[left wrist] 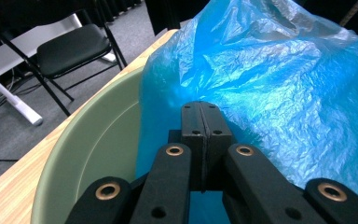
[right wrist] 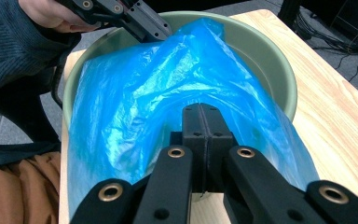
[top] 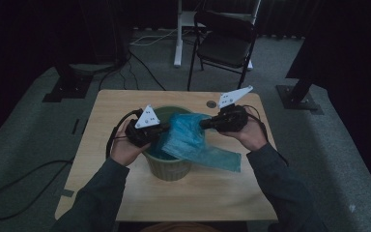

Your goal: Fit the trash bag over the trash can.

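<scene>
Black gripper jaws were recorded pressed together on both sides: the left gripper (top: 165,126) and right gripper (top: 204,123) were each pinched on the crinkled blue plastic bag (top: 189,137). It was held spread over the round pale-green plastic bin (top: 169,170) on the light wooden worktop (top: 203,193), judged as being fitted as a liner.

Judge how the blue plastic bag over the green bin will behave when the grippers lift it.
The blue plastic bag is probably floppy: it crumples and drapes over the green bin rim. It is likely very light, being thin and translucent. Its glossy film may slip.
</scene>
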`<action>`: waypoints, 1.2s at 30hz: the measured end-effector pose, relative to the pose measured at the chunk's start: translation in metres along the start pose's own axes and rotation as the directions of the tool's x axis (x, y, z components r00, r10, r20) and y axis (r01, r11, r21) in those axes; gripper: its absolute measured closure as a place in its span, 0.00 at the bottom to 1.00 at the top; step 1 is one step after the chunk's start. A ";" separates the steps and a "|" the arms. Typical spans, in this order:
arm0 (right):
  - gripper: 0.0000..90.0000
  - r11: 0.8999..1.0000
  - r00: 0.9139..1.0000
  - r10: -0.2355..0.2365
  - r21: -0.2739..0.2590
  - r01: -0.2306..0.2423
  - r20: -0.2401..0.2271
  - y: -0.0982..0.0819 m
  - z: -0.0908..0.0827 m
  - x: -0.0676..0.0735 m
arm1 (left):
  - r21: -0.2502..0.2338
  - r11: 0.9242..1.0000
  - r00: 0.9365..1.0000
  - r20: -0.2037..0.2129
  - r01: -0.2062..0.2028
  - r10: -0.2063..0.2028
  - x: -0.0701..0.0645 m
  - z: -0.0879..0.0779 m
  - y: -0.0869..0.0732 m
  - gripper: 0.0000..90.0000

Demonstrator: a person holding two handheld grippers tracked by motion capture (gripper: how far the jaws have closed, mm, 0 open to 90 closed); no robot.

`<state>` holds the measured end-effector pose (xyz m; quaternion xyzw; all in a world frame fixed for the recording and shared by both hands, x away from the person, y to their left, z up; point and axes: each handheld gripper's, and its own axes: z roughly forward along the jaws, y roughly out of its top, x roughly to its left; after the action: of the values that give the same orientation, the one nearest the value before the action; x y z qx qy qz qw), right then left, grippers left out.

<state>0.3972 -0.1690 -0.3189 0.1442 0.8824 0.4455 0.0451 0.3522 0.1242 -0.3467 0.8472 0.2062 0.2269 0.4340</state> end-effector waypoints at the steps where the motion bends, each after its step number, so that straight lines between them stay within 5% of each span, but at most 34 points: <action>1: 1.00 1.000 1.000 0.000 0.000 0.000 0.000 0.000 0.000 0.000 | 0.000 1.000 1.000 0.000 0.000 0.000 0.000 0.000 0.000 1.00; 3: 0.80 0.999 1.000 0.003 -0.032 -0.003 -0.004 0.002 0.002 0.001 | -0.002 1.000 1.000 -0.002 -0.007 0.007 -0.001 0.000 0.001 1.00; 5: 0.71 0.999 0.999 0.015 -0.047 -0.017 -0.028 0.003 0.004 0.000 | -0.006 1.000 1.000 0.000 -0.007 0.007 -0.002 0.000 0.001 0.99; 15: 0.61 0.999 0.999 -0.002 -0.036 0.000 -0.052 0.010 0.018 0.005 | -0.022 0.999 0.999 0.022 -0.037 0.038 -0.010 0.002 0.010 0.97; 24: 0.98 0.999 0.999 -0.023 0.026 0.024 -0.039 0.011 0.028 0.007 | -0.047 0.998 0.999 0.008 -0.039 0.040 -0.011 -0.005 0.013 0.90; 32: 1.00 0.999 0.999 -0.033 0.034 0.034 -0.041 0.011 0.027 0.009 | -0.075 0.997 1.000 0.000 -0.018 0.018 -0.003 -0.007 0.021 0.81; 36: 1.00 0.998 0.998 -0.039 0.039 0.041 -0.049 0.011 0.029 0.010 | -0.075 0.997 0.999 0.038 -0.007 0.010 0.001 0.001 0.031 0.76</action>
<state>0.3962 -0.1375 -0.3269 0.1167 0.8946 0.4303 0.0298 0.3578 0.1074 -0.3210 0.8353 0.1855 0.2198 0.4686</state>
